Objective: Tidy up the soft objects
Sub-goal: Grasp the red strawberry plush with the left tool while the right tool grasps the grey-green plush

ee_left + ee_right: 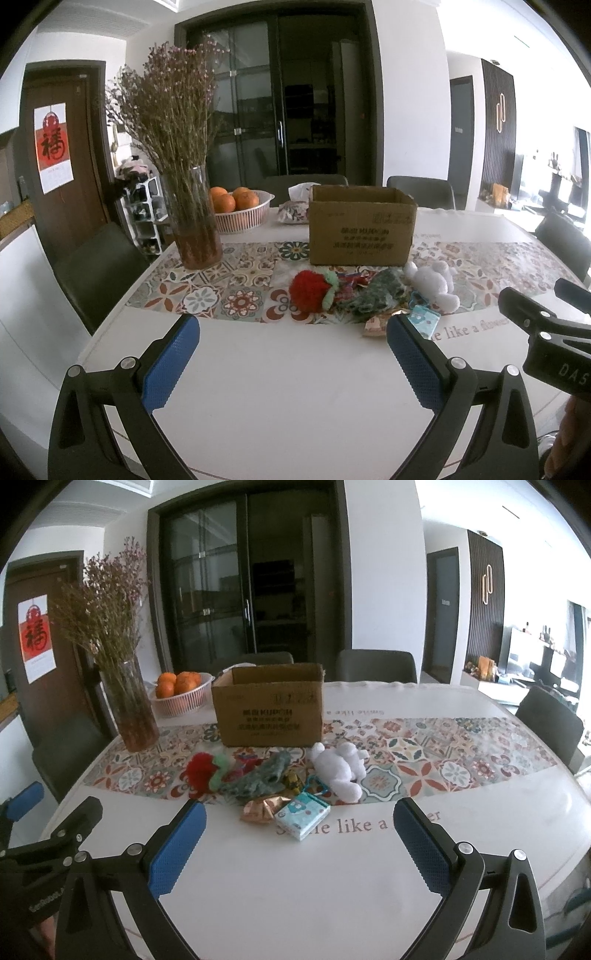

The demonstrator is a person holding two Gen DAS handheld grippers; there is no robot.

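Observation:
An open cardboard box [362,225] [269,709] stands on the patterned runner. In front of it lie a red-and-green plush strawberry [310,291] [203,770], a grey-green soft toy [380,295] [258,781], a white plush bear [436,282] [340,766], a blue tissue pack [424,319] [302,814] and a copper wrapper [258,810]. My left gripper [293,325] is open and empty above the white table in front of the toys. My right gripper [299,812] is open and empty, just short of the tissue pack.
A glass vase of dried flowers [194,225] [133,709] and a basket of oranges [240,212] [181,698] stand at the back left. A tissue pouch [293,212] lies behind the box. Dark chairs [99,273] [546,720] ring the table.

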